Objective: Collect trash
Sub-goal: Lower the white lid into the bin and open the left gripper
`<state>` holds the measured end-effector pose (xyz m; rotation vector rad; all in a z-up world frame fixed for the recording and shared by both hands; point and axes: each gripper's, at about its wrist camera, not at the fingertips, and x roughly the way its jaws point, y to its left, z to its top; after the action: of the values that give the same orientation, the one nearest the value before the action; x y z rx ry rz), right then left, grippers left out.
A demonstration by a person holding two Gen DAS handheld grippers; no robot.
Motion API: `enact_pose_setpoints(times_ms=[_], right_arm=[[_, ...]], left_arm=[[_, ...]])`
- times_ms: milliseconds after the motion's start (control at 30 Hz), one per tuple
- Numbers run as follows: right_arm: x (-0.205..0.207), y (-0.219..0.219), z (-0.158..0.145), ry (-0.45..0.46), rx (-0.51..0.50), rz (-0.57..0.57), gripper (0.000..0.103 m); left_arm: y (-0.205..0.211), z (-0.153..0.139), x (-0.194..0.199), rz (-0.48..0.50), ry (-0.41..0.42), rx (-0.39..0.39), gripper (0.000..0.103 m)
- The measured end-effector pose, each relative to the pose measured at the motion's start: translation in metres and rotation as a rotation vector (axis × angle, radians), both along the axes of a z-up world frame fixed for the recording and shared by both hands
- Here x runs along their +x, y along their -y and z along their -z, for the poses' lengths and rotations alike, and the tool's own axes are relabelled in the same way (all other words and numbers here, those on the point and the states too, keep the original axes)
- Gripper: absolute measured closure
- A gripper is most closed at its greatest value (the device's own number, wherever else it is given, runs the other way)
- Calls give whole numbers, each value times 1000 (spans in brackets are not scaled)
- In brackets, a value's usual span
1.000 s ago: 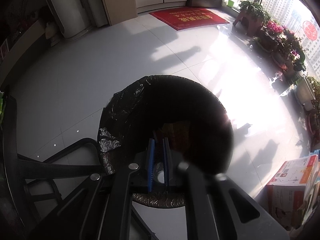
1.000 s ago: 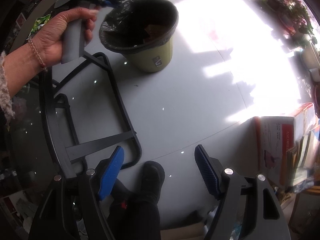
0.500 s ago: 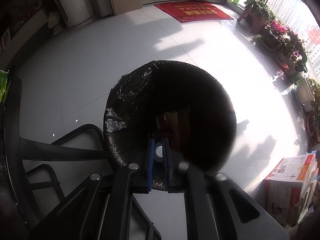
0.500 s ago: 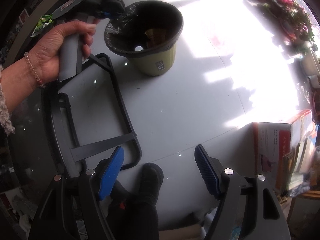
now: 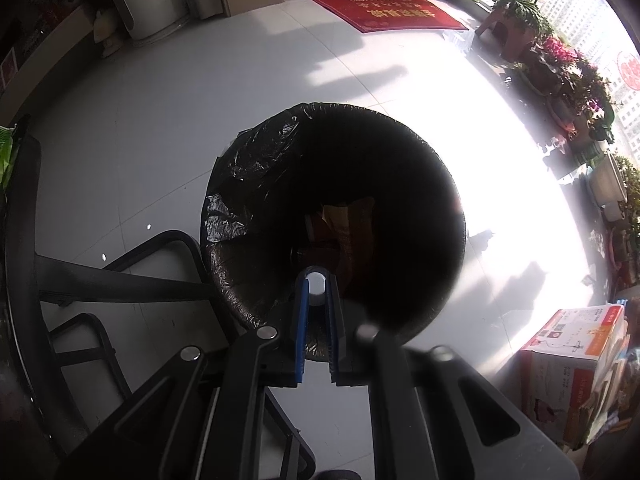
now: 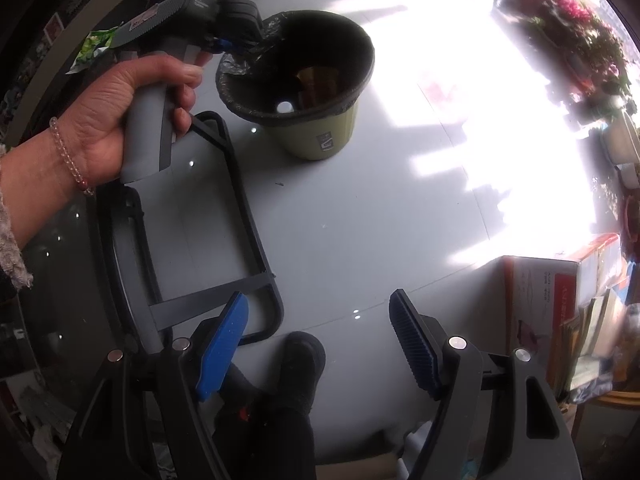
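Two claws over a tiled floor (image 6: 360, 208), left claw (image 5: 318, 280) clamped shut on a small white cap (image 5: 317, 282) above the black-lined bin (image 6: 320, 128), right claw (image 6: 320, 320) wide open, empty.

The inside of my trash bin (image 5: 332, 200) is so dark I can't tell what lies in it. At three o'clock the box (image 6: 560, 280) is cut off, and sun washes out the floor (image 5: 500, 200).

A glossy pale grey tiled floor (image 5: 168, 128) fills the room, washed by sunlight on the right. Far off lies a red doormat (image 5: 384, 10); flowering potted plants (image 5: 560, 64) line the right-hand window.
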<state>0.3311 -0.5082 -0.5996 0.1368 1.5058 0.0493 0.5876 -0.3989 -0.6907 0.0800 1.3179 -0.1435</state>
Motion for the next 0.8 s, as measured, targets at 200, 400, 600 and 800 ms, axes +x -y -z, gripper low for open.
enact_pose_setpoints(times_ms=[200, 400, 600, 800], right_arm=[[0, 0, 0, -2, -1, 1, 32], [5, -6, -2, 1, 1, -21, 32], [9, -12, -2, 6, 1, -40, 32], [21, -11, 3, 14, -14, -42, 32]], left_arm=[[-10, -7, -8, -21, -10, -7, 71], [-19, -20, -17, -42, -19, -28, 57], [-25, -34, -20, -54, -21, -23, 37], [-36, -54, -27, -62, -9, -13, 34]])
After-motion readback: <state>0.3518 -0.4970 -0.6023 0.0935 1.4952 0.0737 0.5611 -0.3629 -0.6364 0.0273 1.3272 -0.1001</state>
